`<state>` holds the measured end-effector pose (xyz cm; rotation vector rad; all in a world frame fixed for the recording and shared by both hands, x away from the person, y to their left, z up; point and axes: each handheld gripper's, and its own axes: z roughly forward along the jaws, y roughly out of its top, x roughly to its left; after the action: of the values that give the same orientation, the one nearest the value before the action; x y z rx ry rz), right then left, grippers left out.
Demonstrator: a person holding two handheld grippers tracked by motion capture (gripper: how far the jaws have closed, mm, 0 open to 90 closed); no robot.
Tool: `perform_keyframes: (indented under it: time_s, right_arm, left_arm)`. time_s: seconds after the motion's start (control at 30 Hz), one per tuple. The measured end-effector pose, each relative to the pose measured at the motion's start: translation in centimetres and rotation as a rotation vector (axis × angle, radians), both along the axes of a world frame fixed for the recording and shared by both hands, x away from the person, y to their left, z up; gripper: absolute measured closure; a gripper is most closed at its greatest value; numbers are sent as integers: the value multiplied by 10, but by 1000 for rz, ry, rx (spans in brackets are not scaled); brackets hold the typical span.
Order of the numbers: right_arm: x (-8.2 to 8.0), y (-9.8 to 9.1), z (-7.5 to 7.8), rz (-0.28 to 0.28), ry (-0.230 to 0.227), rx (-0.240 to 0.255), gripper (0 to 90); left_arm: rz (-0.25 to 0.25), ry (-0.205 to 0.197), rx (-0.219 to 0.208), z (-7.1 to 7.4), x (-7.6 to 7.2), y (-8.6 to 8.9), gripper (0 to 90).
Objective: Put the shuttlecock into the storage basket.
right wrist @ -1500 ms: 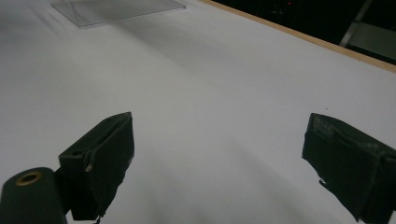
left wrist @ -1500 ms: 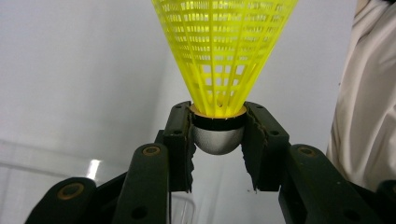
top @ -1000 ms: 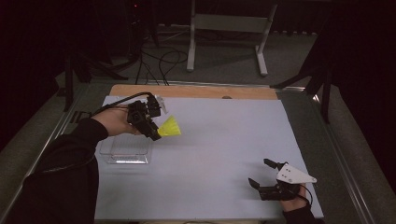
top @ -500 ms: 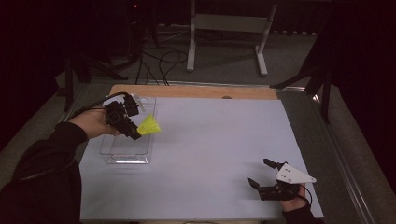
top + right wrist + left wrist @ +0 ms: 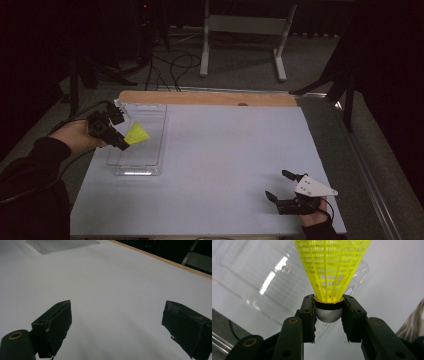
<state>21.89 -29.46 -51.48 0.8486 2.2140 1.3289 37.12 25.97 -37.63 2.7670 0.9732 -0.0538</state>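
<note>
A yellow plastic shuttlecock [image 5: 137, 134] with a silver cap [image 5: 328, 314] is clamped by its cap in my left gripper [image 5: 121, 144], which hangs over the left side of a clear plastic tray [image 5: 150, 165]. In the left gripper view the yellow skirt [image 5: 332, 267] points away from me over the tray's clear floor [image 5: 262, 277]. My right gripper [image 5: 280, 186] rests open near the table's front right corner, nothing between its black fingers [image 5: 53, 325].
The white table top [image 5: 225, 150] has a wooden strip [image 5: 210, 98] along its far edge. Beyond it stand a metal frame [image 5: 240, 30] and cables on the floor. The tray's corner [image 5: 60, 245] shows far off in the right gripper view.
My left gripper has carried the shuttlecock leftward and nearer, from right of the tray to above its left side. The right gripper has stayed still.
</note>
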Motion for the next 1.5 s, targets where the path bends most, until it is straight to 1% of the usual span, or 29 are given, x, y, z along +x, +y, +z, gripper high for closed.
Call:
perform_keyframes:
  time_s: [0.1, 0.17, 0.2, 0.27, 0.3, 0.4, 0.47, 0.53, 0.57, 0.6, 0.67, 0.73, 0.8, 0.87, 0.9, 1.03, 1.13, 1.3, 1.33, 1.4, 1.5]
  right_arm:
    - [0, 0, 0, -2, 3, -3, 93]
    - [0, 0, 0, -2, 2, -4, 94]
    - [0, 0, 0, -2, 4, -4, 94]
    - [0, 0, 0, -3, 1, -5, 94]
    - [0, 0, 0, -2, 2, -6, 94]
    - [0, 1, -1, -2, 5, -5, 94]
    - [0, 1, -1, -3, 4, -5, 94]
    - [0, 1, -1, -3, 3, -5, 94]
    - [0, 1, -1, -3, 4, -5, 94]
    - [0, 1, 0, -3, 5, -3, 94]
    - [0, 1, 0, -2, 4, -5, 94]
    - [0, 1, 0, -1, 4, -5, 94]
    - [0, 1, 0, 0, 5, -3, 94]
    - [0, 1, 0, 2, 5, -4, 94]
    - [0, 0, 0, 3, 6, -4, 94]
    - [0, 1, -1, 2, 5, -6, 94]
    - [0, 1, 0, 2, 6, -6, 94]
    - [0, 1, -2, 6, 10, -6, 94]
    - [0, 1, -2, 7, 10, -7, 94]
    - [0, 1, -1, 6, 11, -5, 94]
    - [0, 1, -2, 5, 11, -5, 94]
  left_arm:
    - [44, 2, 4, -1, 0, 8, 656]
    - [51, 0, 1, -2, -1, 10, 656]
    - [87, -7, 11, -4, -2, 12, 656]
    - [112, -13, 15, -6, -3, 14, 656]
    - [124, -20, 28, -7, -4, 14, 655]
    - [155, -26, 35, -10, -6, 14, 655]
    - [165, -25, 44, -14, -8, 13, 655]
    - [201, -24, 54, -19, -8, 12, 655]
    - [216, -28, 68, -21, -8, 12, 655]
    - [235, -29, 71, -23, -8, 12, 655]
    - [242, -29, 71, -28, -8, 13, 654]
    - [260, -28, 71, -32, -8, 13, 654]
    - [265, -26, 85, -36, -8, 13, 654]
    - [273, -31, 80, -39, -9, 14, 654]
    - [266, -29, 79, -40, -10, 13, 654]
    - [272, -36, 88, -47, -10, 14, 653]
    - [272, -32, 90, -52, -9, 17, 653]
    - [276, -10, 90, -61, -6, 20, 652]
    - [270, 1, 82, -63, -6, 21, 652]
    - [271, 4, 78, -66, -5, 20, 652]
    - [254, 13, 98, -70, -4, 16, 649]
